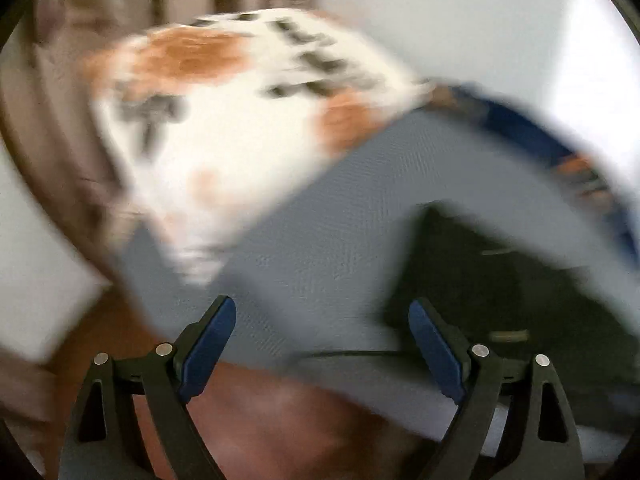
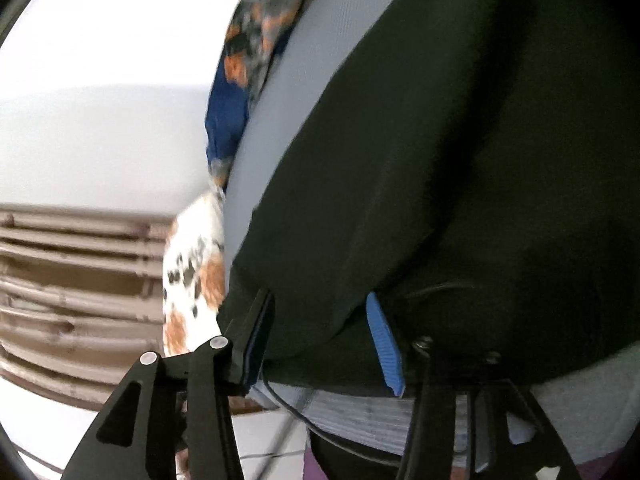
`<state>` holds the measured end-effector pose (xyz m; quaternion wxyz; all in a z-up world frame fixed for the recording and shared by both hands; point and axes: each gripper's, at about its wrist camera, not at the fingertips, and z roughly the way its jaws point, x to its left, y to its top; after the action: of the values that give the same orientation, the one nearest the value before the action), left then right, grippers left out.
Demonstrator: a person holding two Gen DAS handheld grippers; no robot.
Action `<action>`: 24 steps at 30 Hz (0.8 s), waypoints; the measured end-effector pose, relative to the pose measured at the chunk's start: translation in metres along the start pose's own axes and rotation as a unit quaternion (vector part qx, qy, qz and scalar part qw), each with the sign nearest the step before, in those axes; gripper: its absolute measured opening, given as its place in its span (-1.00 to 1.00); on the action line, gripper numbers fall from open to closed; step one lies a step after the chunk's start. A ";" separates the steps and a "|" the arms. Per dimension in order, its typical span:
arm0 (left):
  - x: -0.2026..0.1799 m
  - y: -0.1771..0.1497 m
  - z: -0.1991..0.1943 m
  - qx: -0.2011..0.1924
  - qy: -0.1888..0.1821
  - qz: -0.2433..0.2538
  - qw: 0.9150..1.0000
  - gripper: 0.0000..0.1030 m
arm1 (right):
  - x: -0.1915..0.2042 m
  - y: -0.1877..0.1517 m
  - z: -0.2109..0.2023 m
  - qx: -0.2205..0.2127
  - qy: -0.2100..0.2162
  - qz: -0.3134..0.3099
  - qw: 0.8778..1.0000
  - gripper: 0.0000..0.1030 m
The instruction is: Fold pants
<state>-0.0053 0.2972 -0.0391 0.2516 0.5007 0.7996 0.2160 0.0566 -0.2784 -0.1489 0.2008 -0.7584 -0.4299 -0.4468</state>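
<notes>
The dark pants (image 2: 460, 168) lie on a grey sheet (image 2: 280, 92) and fill most of the right wrist view. My right gripper (image 2: 320, 312) is open, its blue pads (image 2: 384, 344) either side of the pants' near edge. In the blurred left wrist view the pants (image 1: 500, 280) show as a dark patch at the right on the grey sheet (image 1: 320, 220). My left gripper (image 1: 322, 316) is open and empty over the sheet, left of the pants.
A white pillow with orange and black print (image 1: 224, 112) lies at the far side of the bed. A blue patterned cloth (image 1: 540, 136) lies along the sheet's edge. Brown floor (image 1: 260, 420) shows below the left gripper. Beige curtains (image 2: 72, 280) hang beyond the bed.
</notes>
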 end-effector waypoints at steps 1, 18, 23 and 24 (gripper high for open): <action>-0.011 0.002 -0.007 0.014 -0.076 -0.004 0.997 0.72 | -0.004 0.002 -0.010 -0.012 -0.001 0.001 1.000 -0.09; -0.305 -0.087 0.030 0.276 -0.411 0.071 0.866 0.72 | -0.046 0.027 -0.020 -0.015 0.052 0.069 0.996 -0.09; -0.311 -0.098 0.057 0.288 -0.399 0.030 0.870 0.72 | -0.041 0.027 0.002 -0.016 0.071 0.086 0.994 -0.07; -0.314 -0.098 0.061 0.286 -0.397 0.030 0.872 0.72 | -0.039 0.027 0.001 -0.023 0.079 0.085 0.993 -0.07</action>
<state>0.0816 -0.0223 -0.0873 0.3869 0.6182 0.6440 -0.2311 0.0708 -0.3109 -0.1809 0.2541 -0.7586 -0.3366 -0.4967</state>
